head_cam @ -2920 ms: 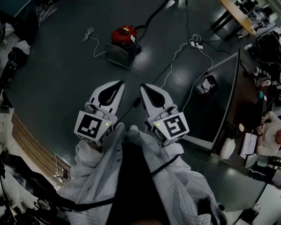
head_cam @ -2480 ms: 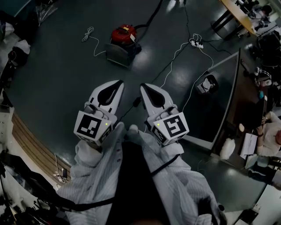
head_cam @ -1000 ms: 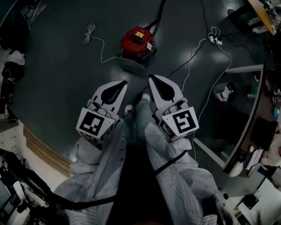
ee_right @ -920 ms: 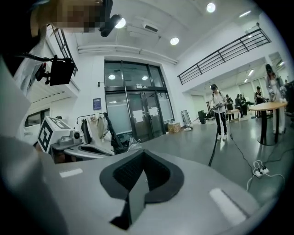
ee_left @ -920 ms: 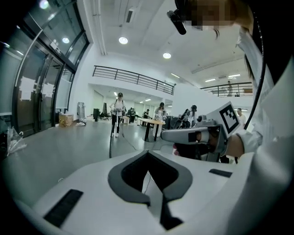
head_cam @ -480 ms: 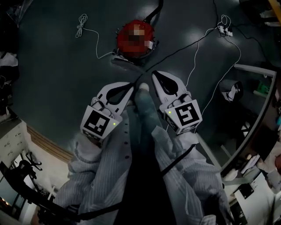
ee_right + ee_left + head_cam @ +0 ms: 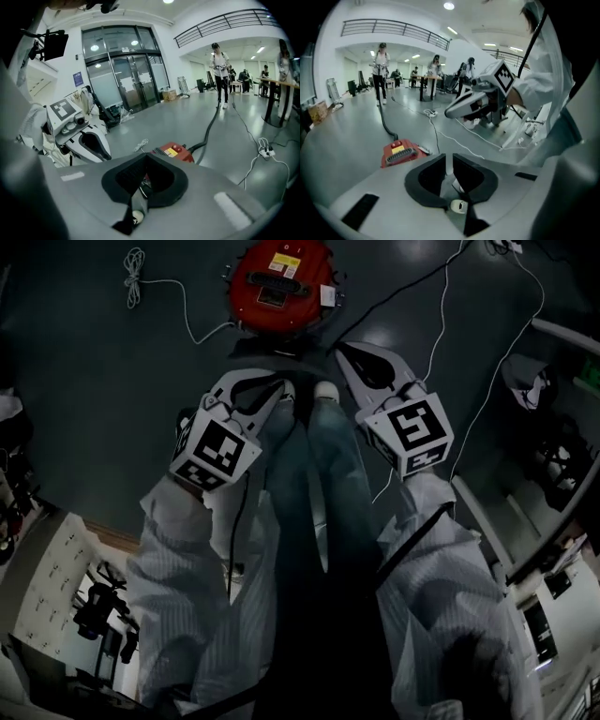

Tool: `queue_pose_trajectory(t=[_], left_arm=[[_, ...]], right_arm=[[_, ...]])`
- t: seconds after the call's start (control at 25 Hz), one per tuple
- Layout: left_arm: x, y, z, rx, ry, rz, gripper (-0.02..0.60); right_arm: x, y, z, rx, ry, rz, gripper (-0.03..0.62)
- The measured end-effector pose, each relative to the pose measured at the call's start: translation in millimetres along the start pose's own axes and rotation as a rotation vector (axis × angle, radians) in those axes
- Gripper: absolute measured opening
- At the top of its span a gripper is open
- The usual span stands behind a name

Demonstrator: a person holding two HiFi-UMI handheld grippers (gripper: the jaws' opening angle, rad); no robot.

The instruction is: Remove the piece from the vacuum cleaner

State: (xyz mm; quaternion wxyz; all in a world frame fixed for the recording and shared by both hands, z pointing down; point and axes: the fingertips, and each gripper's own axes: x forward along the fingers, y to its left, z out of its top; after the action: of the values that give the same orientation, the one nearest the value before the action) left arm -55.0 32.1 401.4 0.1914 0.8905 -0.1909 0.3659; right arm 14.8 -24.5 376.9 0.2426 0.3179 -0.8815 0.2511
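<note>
red vacuum cleaner (image 7: 281, 277), white cable (image 7: 136, 263) coiled to its left

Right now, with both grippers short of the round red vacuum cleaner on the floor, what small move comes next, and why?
Probably lower both grippers toward the round red vacuum cleaner. It sits on the floor beyond the person's shoes, untouched; the right gripper is shut and empty, and the left gripper is just opening its jaws, nothing between them.

red vacuum cleaner (image 7: 281, 277), cables (image 7: 165, 298) on floor (image 7: 84, 409)
</note>
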Motion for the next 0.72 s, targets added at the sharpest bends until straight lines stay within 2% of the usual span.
queue_pose_trajectory(t=[0.08, 0.16, 0.24, 0.32, 0.4, 0.44, 0.52, 0.72], left_arm=[[29, 15, -42, 0.037, 0.09, -0.039, 0.091], [58, 23, -81, 0.079, 0.166, -0.068, 0.126], [96, 26, -114, 0.108, 0.218, -0.096, 0.169], [135, 32, -136, 0.126, 0.246, -0.095, 0.202], [155, 37, -151, 0.151, 0.276, -0.072, 0.228], [157, 39, -157, 0.173, 0.297, -0.06, 0.262], [157, 42, -172, 0.238, 0.345, -0.044, 0.293], [171, 50, -217, 0.405, 0.471, -0.067, 0.31]], right_arm=[[28, -14, -22, 0.015, 0.019, -0.017, -0.005], [57, -27, -46, 0.041, 0.037, -0.013, 0.0], [87, -50, -67, 0.067, 0.049, -0.003, 0.015], [117, -78, -77, 0.047, 0.044, -0.008, 0.042], [138, -91, -73, -0.003, 0.051, -0.001, 0.082], [146, -91, -69, -0.028, 0.062, 0.012, 0.104], [160, -86, -62, -0.099, 0.097, 0.037, 0.149], [200, -76, -80, -0.401, 0.253, 0.08, 0.185]])
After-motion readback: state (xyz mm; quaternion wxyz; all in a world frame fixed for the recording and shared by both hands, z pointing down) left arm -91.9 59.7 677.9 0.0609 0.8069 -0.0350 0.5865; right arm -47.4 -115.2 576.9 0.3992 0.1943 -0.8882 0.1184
